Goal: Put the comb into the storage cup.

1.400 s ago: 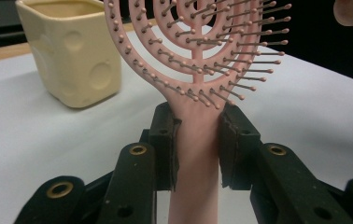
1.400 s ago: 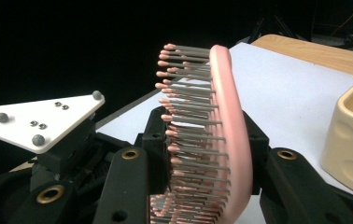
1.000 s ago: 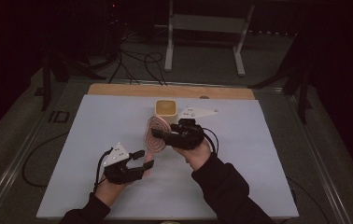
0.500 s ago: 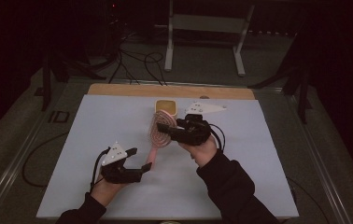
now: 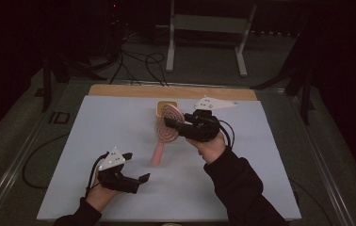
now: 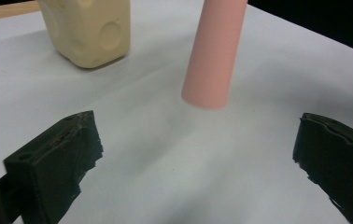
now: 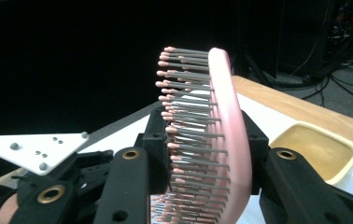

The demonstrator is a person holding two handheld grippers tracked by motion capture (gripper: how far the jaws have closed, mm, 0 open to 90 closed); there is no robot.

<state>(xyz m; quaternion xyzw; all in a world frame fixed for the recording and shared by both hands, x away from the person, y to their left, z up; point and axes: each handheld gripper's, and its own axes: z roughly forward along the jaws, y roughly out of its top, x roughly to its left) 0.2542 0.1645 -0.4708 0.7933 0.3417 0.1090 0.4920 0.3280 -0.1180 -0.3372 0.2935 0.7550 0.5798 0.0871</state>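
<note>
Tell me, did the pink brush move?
Yes. The brush tipped up off the table in the right gripper, its handle now hanging toward the person, away from the cup.

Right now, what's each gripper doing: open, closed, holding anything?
Left gripper: open, holding nothing.
Right gripper: closed on the head of the pink plastic hairbrush.

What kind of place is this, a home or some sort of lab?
Probably a lab or recording studio, not a home: a table with a white cover under a spotlight in a dark room, loose cables on the floor, a metal stand behind.
</note>
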